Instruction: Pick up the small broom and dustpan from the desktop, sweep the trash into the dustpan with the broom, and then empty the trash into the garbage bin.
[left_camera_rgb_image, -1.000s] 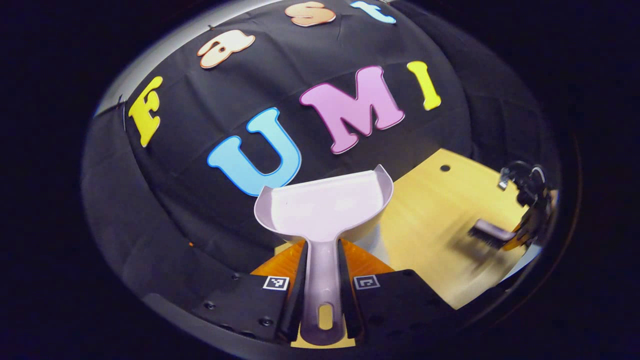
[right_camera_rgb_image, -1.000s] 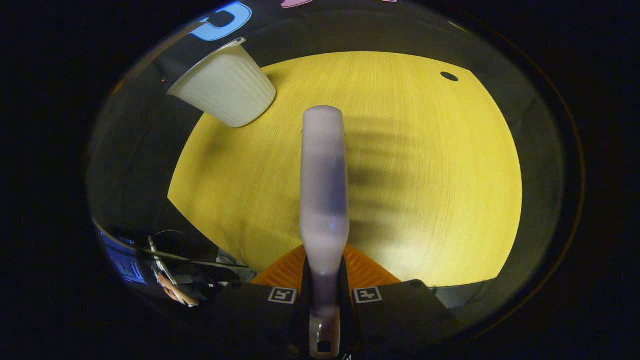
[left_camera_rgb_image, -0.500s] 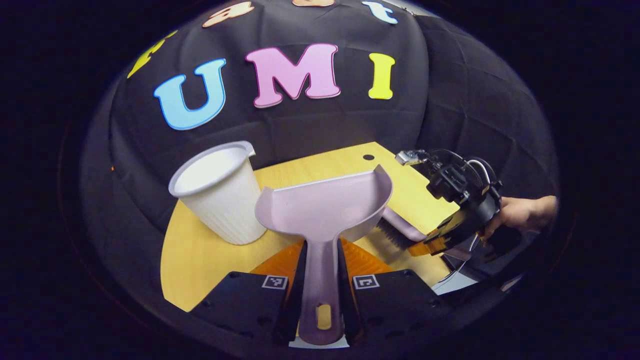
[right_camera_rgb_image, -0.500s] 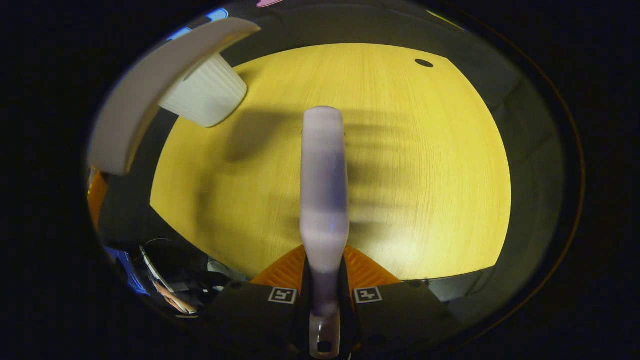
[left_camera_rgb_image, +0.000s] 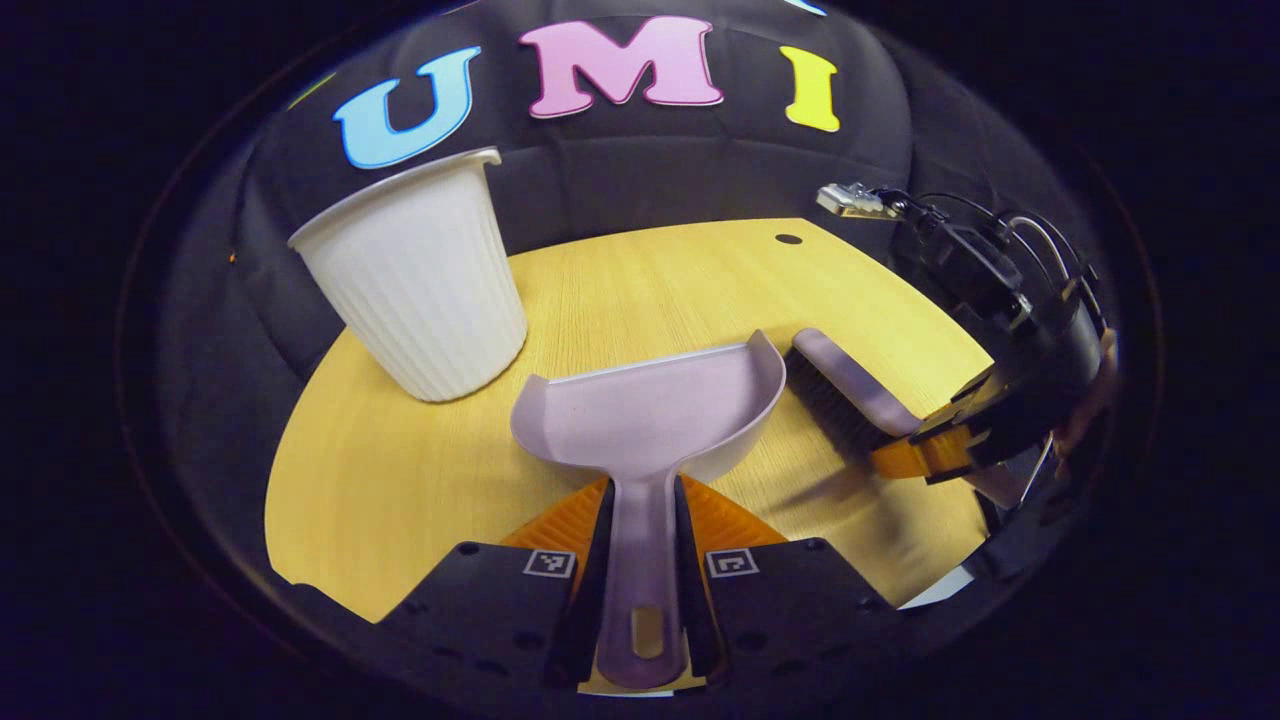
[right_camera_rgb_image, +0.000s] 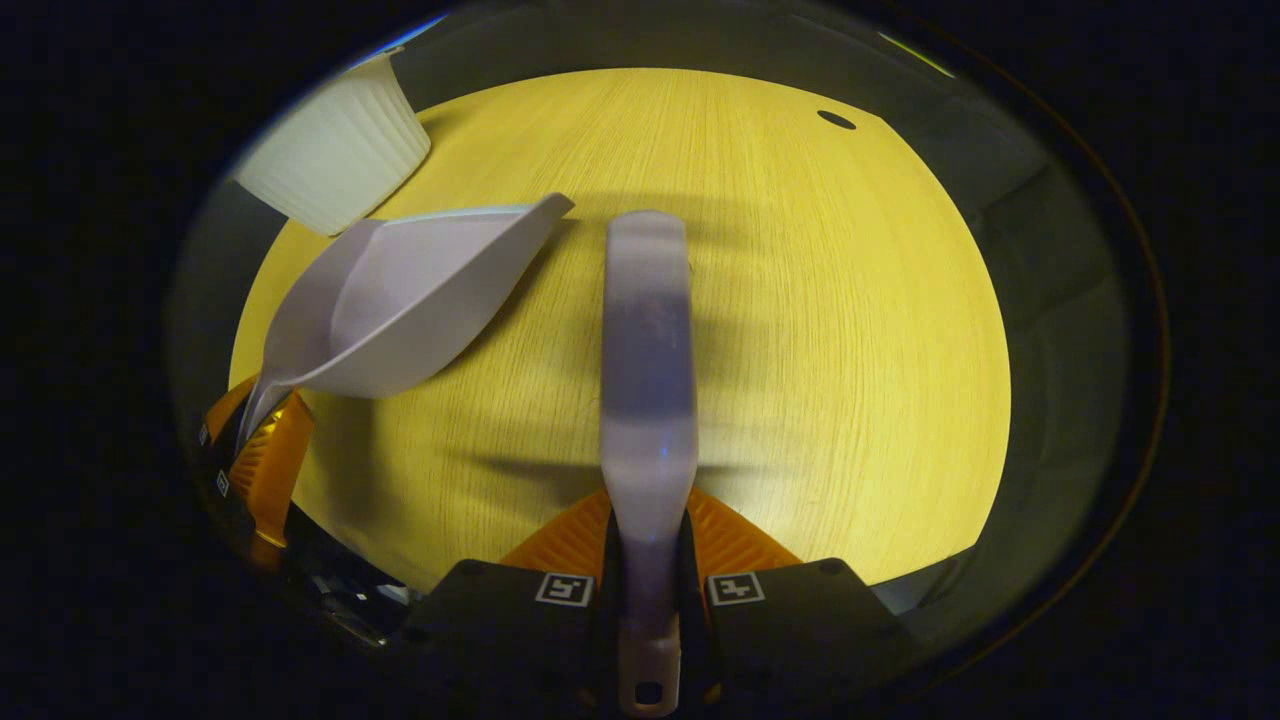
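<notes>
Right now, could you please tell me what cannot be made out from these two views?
- Garbage bin contents: left gripper view, its own wall hides the inside.
- Garbage bin rim: right gripper view, cut off by the edge.
- Broom bristles: right gripper view, hidden under the broom's back.

garbage bin (right_camera_rgb_image: 330, 165): rim cut off | broom (right_camera_rgb_image: 648, 380): bristles hidden underneath

Warm light from above; tabletop (right_camera_rgb_image: 800, 330) bright ahead of the jaws, dim toward the rim. Soft banded shadows beside the broom (right_camera_rgb_image: 648, 380), whose back is slightly out of focus. Strong fisheye bending at edges. Dustpan (left_camera_rgb_image: 650, 415) sharp, no glare.
</notes>
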